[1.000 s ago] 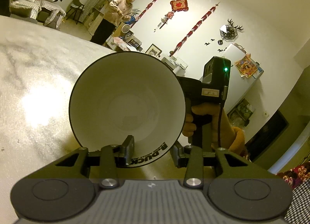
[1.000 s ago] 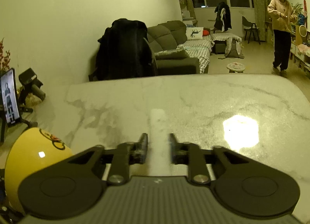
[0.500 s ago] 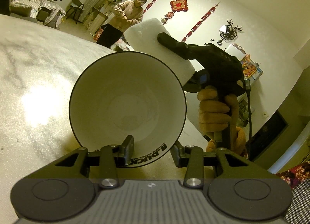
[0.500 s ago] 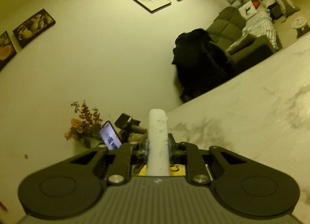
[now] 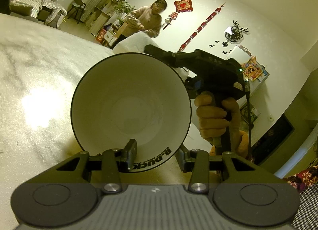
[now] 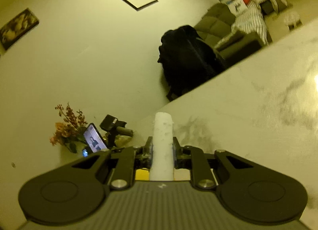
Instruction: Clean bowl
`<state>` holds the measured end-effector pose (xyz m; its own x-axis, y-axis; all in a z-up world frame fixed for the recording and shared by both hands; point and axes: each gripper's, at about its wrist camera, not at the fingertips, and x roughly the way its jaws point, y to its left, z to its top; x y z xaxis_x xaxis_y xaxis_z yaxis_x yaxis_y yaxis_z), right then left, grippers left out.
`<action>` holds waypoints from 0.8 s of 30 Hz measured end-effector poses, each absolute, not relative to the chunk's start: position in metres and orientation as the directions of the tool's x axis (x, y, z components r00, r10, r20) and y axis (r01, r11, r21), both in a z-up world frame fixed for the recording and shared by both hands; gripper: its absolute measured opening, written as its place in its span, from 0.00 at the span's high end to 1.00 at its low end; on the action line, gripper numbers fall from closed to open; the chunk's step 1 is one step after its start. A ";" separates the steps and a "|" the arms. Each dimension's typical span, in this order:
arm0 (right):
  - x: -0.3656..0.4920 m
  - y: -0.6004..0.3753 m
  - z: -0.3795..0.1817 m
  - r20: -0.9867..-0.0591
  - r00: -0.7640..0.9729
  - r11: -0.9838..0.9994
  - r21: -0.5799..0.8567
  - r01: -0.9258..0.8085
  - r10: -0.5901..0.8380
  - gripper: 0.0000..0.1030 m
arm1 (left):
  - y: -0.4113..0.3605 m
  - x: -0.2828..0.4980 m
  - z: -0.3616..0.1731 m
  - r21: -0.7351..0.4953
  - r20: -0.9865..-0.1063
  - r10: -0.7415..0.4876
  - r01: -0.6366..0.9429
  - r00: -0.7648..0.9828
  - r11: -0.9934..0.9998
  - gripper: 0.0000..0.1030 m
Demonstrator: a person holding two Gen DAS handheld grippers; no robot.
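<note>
Bowl point(image 5: 131, 102): white inside, thin black rim, yellow outside w/ black lettering, tipped mouth-on. Rim clamped in left gripper point(image 5: 156, 157), one finger inside. Right gripper point(image 6: 162, 148) closed on white sponge point(image 6: 162, 142), just behind bowl's top rim.

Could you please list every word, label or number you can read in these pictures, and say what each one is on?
"B.DUCK": black letters, upside down, on the outside of the bowl near the left gripper.
Smaller line under it on the bowl: too small to read.
Faint marks on the right gripper body: unreadable.
Wall ornament, colourful box, phone screen: too small or blurred.
</note>
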<state>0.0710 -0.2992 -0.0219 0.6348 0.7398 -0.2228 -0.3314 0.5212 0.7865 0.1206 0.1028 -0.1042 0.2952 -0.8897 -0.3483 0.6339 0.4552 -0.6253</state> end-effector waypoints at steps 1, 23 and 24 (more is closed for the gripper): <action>0.072 -0.301 -0.024 -0.206 0.628 0.494 0.806 -0.326 0.751 0.82 | 0.103 0.120 -0.104 -0.626 -0.348 -0.890 0.634 0.295 0.455 0.57; 0.073 -0.295 -0.028 -0.200 0.609 0.465 0.827 -0.315 0.768 0.82 | 0.098 0.119 -0.104 -0.631 -0.347 -0.894 0.634 0.285 0.447 0.53; 0.073 -0.295 -0.027 -0.192 0.605 0.457 0.829 -0.321 0.773 0.82 | 0.097 0.120 -0.104 -0.631 -0.347 -0.894 0.634 0.284 0.447 0.53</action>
